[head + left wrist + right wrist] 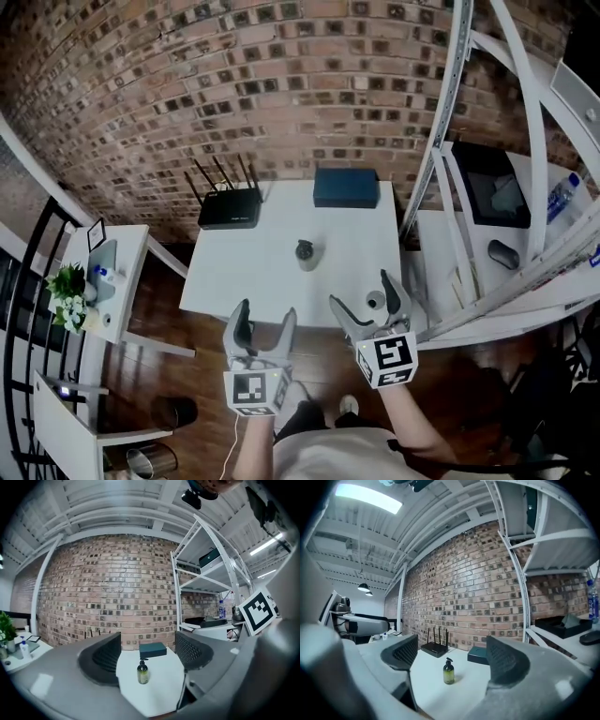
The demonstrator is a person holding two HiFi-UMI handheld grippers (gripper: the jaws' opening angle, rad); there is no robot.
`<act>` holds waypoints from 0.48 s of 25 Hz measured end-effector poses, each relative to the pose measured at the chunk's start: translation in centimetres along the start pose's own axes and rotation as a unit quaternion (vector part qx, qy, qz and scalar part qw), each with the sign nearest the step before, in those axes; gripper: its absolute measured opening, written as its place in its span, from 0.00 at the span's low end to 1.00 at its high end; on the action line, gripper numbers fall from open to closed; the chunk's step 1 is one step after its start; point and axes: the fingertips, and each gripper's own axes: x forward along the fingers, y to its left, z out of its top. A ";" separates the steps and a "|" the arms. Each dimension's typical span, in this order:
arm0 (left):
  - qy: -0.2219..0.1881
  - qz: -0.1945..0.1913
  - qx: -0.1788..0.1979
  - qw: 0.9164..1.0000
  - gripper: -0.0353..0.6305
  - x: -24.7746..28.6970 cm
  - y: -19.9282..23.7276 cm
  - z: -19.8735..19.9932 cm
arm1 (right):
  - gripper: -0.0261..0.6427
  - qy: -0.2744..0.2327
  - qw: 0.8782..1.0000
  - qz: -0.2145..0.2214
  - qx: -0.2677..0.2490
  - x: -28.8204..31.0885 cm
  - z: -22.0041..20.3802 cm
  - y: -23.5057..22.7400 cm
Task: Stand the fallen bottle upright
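Observation:
A small green pump bottle (306,254) stands upright near the middle of the white table (234,277). It also shows upright in the left gripper view (143,672) and in the right gripper view (448,671). My left gripper (265,323) hangs over the table's near edge, open and empty, well short of the bottle. My right gripper (366,298) is beside it to the right, also open with nothing between its jaws. In both gripper views the bottle is far ahead, framed between the spread jaws of the left gripper (147,641) and the right gripper (452,646).
A black router (230,206) with antennas and a dark blue box (346,187) sit at the table's far edge by the brick wall. A white shelf rack (450,141) stands right, holding a mouse (503,253) and water bottle (565,195). A side table with a plant (70,286) is at left.

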 end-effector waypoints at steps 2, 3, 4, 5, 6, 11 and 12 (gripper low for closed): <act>-0.005 -0.001 0.004 1.000 0.61 -1.0 -0.3 0.9 | 0.69 -0.005 1.000 -0.007 -0.004 -1.2 0.9 0.5; -0.008 -0.001 0.007 1.000 0.61 -1.4 -0.3 1.4 | 0.69 -0.009 1.000 -0.013 -0.006 -1.7 1.4 0.6; -0.011 0.000 0.011 1.000 0.61 -1.8 -0.1 1.7 | 0.69 -0.013 1.000 -0.020 -0.008 -2.1 1.9 0.8; -0.014 0.001 0.015 1.000 0.61 -2.2 0.3 2.0 | 0.69 -0.016 0.999 -0.028 -0.010 -2.4 2.3 1.1; -0.016 0.003 0.017 1.000 0.61 -2.5 0.7 2.2 | 0.69 -0.020 0.999 -0.035 -0.012 -2.7 2.7 1.3; -0.029 0.012 0.018 0.999 0.61 -4.3 2.9 2.9 | 0.69 -0.035 0.998 -0.051 -0.031 -3.4 3.9 3.8; -0.031 0.012 0.017 0.999 0.61 -4.5 3.3 3.0 | 0.69 -0.036 0.997 -0.052 -0.035 -3.5 4.1 4.3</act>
